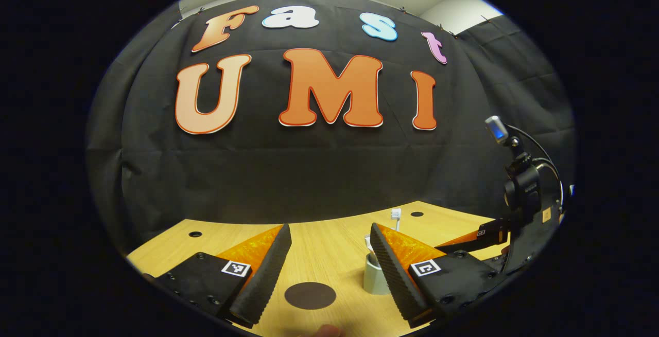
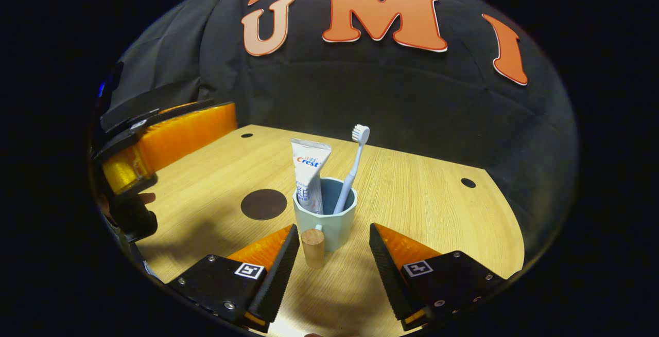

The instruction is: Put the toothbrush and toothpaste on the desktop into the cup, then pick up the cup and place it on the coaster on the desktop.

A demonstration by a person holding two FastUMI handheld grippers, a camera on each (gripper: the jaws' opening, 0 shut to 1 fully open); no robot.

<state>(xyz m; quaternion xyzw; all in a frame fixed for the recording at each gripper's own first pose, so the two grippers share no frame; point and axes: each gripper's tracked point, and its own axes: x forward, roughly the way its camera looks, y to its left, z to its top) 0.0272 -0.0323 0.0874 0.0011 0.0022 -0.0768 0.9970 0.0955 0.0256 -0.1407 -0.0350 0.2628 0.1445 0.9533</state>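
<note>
A pale blue-green cup (image 2: 329, 218) stands on the wooden desktop (image 2: 422, 208) with a wooden peg handle (image 2: 313, 247) facing me. The white toothpaste tube (image 2: 309, 172) and the white toothbrush (image 2: 353, 167) stand upright inside it. My right gripper (image 2: 333, 265) is open just short of the cup, its fingers either side of the handle without touching. The dark round coaster (image 2: 263, 204) lies left of the cup. In the left gripper view, my left gripper (image 1: 329, 270) is open above the coaster (image 1: 310, 296); the cup (image 1: 375, 275) is partly hidden behind its right finger, with the toothbrush head (image 1: 396, 214) poking above.
The left gripper's orange and black body (image 2: 154, 146) hovers at the left of the right gripper view, over the desk's left part. The right gripper's body with its cables (image 1: 520, 193) shows at the right of the left gripper view. Small dark holes (image 2: 468, 182) mark the desktop's corners.
</note>
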